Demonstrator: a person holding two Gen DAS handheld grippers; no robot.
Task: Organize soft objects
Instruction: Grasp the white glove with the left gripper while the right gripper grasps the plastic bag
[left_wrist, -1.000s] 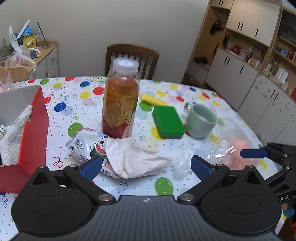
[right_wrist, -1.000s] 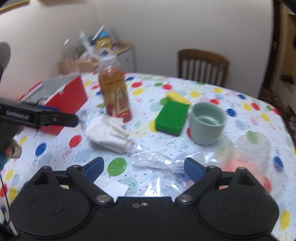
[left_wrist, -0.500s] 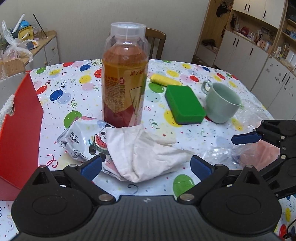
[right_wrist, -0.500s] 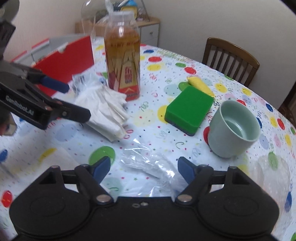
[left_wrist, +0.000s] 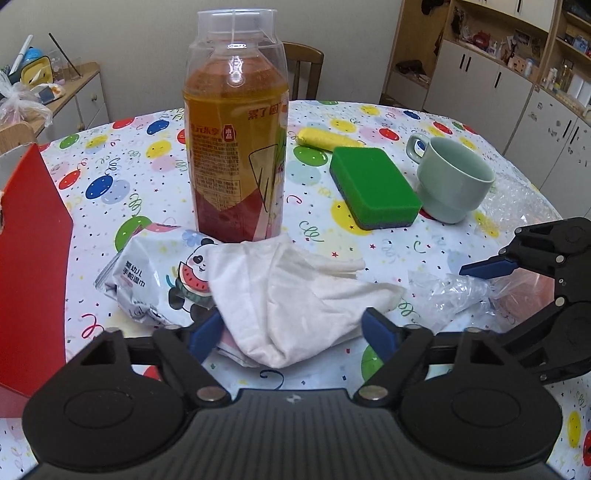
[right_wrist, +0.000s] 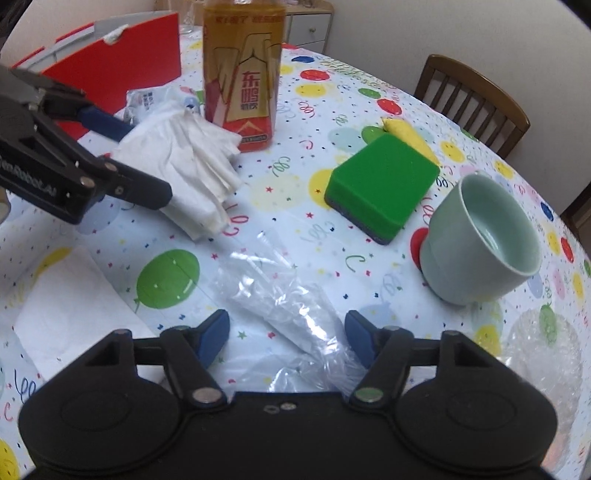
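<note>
A crumpled white cloth (left_wrist: 295, 295) lies on the balloon-print table, partly over a wet-wipe pack (left_wrist: 155, 277). My left gripper (left_wrist: 293, 330) is open with its fingers on either side of the cloth's near end; it also shows in the right wrist view (right_wrist: 140, 158). A clear plastic bag (right_wrist: 291, 314) lies between the open fingers of my right gripper (right_wrist: 288, 338), which shows in the left wrist view (left_wrist: 491, 280) at the right. A green sponge (left_wrist: 373, 184) and a yellow cloth roll (left_wrist: 325, 138) lie further back.
A tall drink bottle (left_wrist: 236, 147) stands just behind the cloth. A pale green mug (left_wrist: 450, 181) stands right of the sponge. A red box (left_wrist: 26, 251) is at the left. Bubble wrap (right_wrist: 543, 332) and a white napkin (right_wrist: 74, 306) lie near the table edge.
Both grippers have moved forward and down: the left now straddles the white cloth, the right now straddles the clear plastic bag. Nothing on the table has shifted.
</note>
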